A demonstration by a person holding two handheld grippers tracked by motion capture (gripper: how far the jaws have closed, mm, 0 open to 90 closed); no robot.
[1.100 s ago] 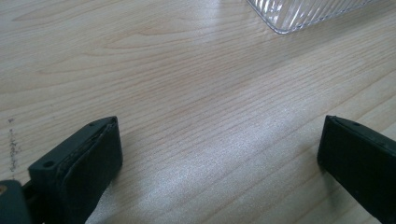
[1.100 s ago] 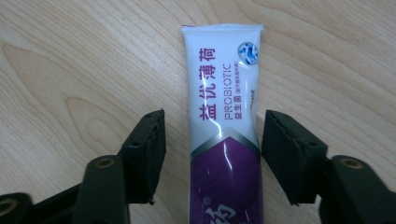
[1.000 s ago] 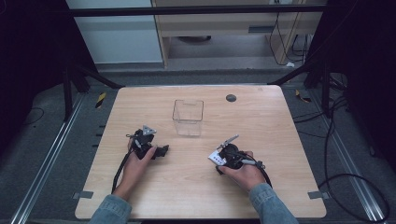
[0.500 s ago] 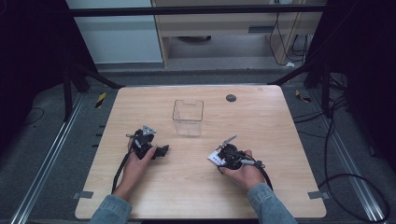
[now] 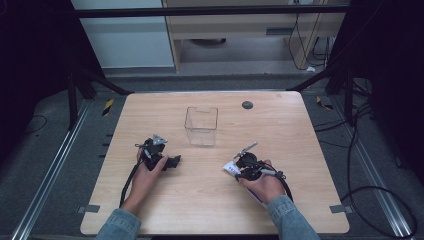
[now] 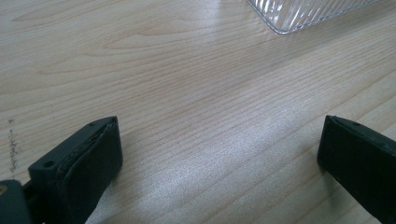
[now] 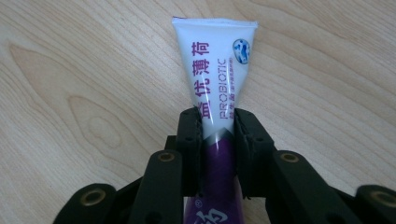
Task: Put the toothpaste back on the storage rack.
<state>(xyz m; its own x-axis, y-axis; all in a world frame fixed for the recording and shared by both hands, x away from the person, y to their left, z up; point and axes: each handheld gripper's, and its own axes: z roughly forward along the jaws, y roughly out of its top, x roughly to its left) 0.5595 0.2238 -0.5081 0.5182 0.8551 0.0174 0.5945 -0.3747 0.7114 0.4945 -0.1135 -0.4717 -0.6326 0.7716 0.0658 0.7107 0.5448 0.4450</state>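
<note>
A white and purple toothpaste tube (image 7: 217, 84) lies flat on the wooden table (image 5: 210, 200), its crimped end pointing away from the camera. My right gripper (image 7: 217, 122) has just been closing and its pads now press both sides of the tube. In the high view that right gripper (image 5: 235, 167) rests on the table at the front right, with the tube's white end (image 5: 230, 168) showing at its tip. My left gripper (image 5: 176, 161) lies at the front left; its jaws stand wide apart over bare wood (image 6: 219, 149) with nothing between them.
A clear plastic box (image 5: 201, 125) stands in the middle of the table, beyond both grippers; its ribbed corner (image 6: 303, 14) shows in the left gripper view. A small dark disc (image 5: 247, 105) sits near the table's far edge.
No visible movement of either hand in the high view; both grippers stay where they were on the table.
</note>
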